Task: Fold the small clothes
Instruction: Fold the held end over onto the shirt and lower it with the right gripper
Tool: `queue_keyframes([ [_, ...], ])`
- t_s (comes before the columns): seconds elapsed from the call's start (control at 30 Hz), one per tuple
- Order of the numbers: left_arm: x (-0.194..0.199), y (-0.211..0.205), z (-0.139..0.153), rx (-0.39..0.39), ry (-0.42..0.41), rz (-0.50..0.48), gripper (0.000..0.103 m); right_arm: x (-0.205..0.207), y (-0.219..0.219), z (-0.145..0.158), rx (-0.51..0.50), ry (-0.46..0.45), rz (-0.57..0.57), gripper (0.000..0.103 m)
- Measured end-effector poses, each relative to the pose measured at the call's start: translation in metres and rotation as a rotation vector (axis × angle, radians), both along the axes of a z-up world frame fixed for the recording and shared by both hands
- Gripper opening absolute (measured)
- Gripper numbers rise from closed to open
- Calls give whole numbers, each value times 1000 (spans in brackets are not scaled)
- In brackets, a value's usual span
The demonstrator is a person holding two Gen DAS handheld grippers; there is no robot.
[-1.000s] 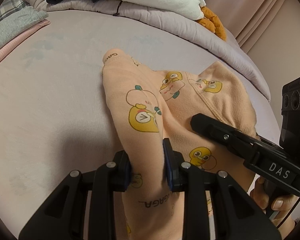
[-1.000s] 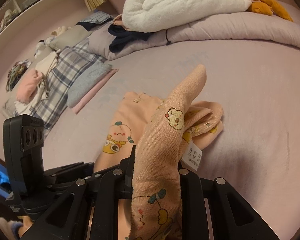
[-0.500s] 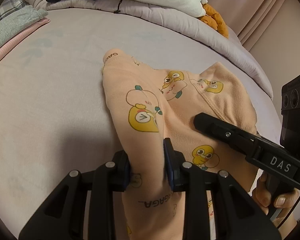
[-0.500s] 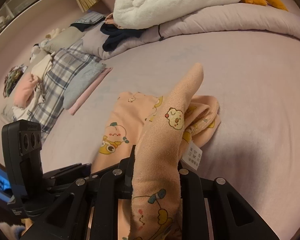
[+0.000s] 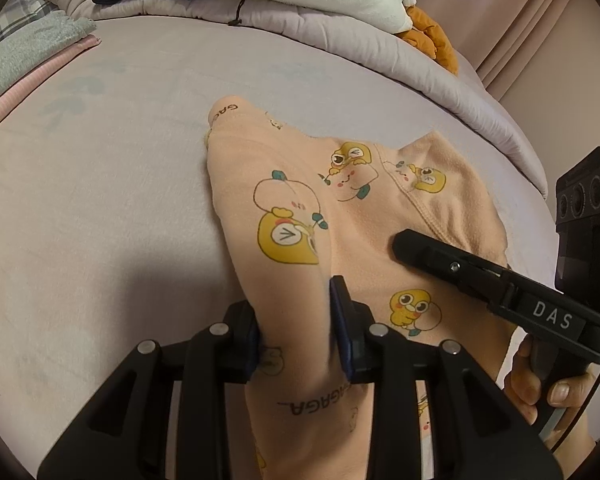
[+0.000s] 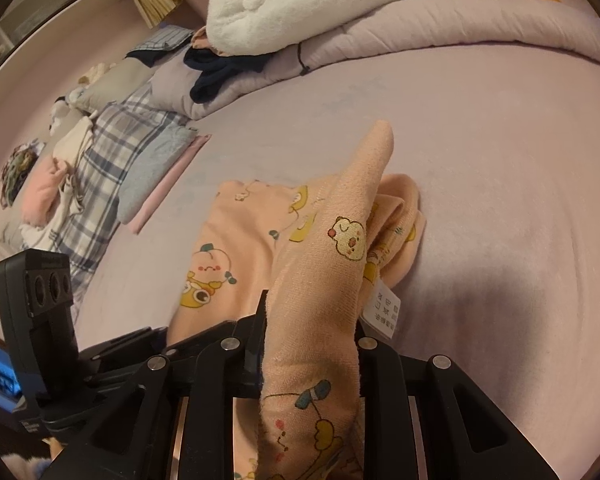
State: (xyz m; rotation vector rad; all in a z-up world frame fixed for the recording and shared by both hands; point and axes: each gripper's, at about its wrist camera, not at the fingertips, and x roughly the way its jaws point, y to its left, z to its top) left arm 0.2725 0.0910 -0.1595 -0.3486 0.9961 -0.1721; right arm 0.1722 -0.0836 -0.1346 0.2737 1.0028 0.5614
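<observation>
Peach cotton filled both views up close: the left gripper (image 5: 294, 320) had its jaws clamped on a raised ridge of the peach garment (image 5: 340, 208), and the right gripper (image 6: 310, 344) pinched another bunched fold of the same piece, which stood up between its fingers like a peak. Both held cloth, neither gaped. From the left wrist, the right gripper's finger lay across the garment's near-right part, with the person's hand (image 5: 548, 384) on the grip below it.

Judging by that, the fold was only partway: part of the garment lay flat on the bed (image 5: 100, 200), its far-right side was already doubled over in layers with a care label (image 6: 384, 310) hanging out, and the two lifted edges had not yet been laid down or smoothed.

Just beyond the garment, bare lilac sheet ran out to the left, ahead and to the right, so I'd say there was plenty of room to carry the fold forward. Farther left sat a folded stack (image 6: 160, 176) near the garment's far-left corner. At the back, a rolled quilt (image 5: 340, 40) with a white fleece blanket (image 6: 320, 4) on it closed off the bed
</observation>
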Motion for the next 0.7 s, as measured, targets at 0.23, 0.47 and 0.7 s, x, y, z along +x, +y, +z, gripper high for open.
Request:
queue_keyframes([
  [0.23,0,0,-1,10,0,-5,35,4,-12,-11,36,52,-41,23],
  [0.47,1,-1,-1,11,2,-4,36,4,-18,-16,76,90,-63,25],
  [0.7,1,0,-2,12,3,-4,38,5,-21,-18,100,107,-71,25],
])
